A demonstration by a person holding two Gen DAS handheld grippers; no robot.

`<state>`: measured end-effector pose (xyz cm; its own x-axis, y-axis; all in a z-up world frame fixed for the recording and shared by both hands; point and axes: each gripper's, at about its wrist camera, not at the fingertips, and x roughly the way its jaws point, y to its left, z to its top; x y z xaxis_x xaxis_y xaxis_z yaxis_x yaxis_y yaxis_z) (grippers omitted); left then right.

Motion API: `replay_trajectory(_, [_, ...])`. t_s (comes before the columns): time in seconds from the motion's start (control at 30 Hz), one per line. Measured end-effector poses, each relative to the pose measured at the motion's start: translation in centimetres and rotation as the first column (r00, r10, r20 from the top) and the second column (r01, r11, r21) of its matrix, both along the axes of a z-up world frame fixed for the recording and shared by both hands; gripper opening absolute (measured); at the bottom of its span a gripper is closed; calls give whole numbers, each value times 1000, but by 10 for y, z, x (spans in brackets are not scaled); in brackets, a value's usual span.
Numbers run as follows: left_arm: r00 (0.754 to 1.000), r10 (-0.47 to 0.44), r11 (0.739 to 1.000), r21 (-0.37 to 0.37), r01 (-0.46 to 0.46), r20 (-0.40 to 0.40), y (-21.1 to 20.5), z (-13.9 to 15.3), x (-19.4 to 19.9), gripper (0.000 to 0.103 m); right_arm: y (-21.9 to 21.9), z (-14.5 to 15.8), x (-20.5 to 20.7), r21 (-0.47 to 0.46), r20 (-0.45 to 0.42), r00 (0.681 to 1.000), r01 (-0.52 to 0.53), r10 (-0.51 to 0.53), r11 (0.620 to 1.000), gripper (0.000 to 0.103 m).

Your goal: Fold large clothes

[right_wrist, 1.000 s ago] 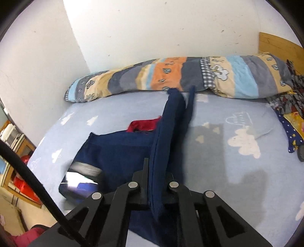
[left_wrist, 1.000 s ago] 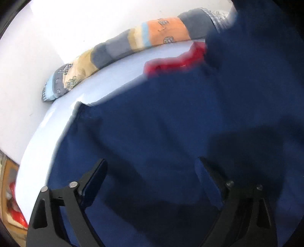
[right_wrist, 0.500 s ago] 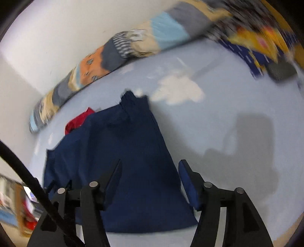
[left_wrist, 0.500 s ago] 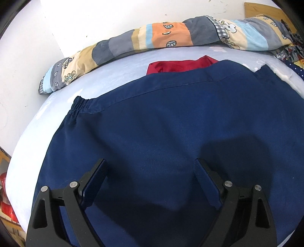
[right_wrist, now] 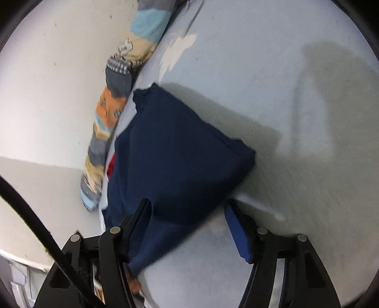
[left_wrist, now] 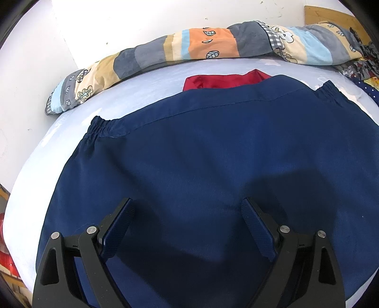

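Navy garment (left_wrist: 213, 154) flat on bed (right_wrist: 284, 118), left tongs (left_wrist: 187, 208) spread wide, right tongs (right_wrist: 187, 210) opening over its edge

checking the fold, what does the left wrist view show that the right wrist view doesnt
Only the left wrist view: the navy garment's elastic waistband along its far edge, the wooden headboard, and the left gripper open above the cloth.

Only the right wrist view: the garment's folded side edge against bare sheet, a black cable, and the right gripper, fingers opening with cloth between them.

Both: the navy garment, the red garment, the patchwork bolster and the pale blue sheet.
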<state>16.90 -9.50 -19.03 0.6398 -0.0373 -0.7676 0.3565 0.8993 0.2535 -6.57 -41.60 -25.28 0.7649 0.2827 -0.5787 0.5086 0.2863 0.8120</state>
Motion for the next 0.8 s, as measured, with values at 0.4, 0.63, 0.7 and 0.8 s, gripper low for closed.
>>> replay_trajectory(0.4, [1000,0,1000,6,0,20,-2,-3,2,93,-13,28,89,-160,46,989,-132,141,978,16])
replay_trajectory(0.63, [1000,19,1000,-11,-19,-5,4,0,5,93,41,128,115,-327,57,973,-195,226,925,15])
replay_trajectory(0.7, [999,33,999,-22,-34,-20,11,1,8,93,62,151,128,-373,42,967,-217,250,902,15])
replay_trajectory(0.8, [997,60,998,-33,-61,-40,24,8,11,93,94,178,147,-429,17,958,-252,287,868,15])
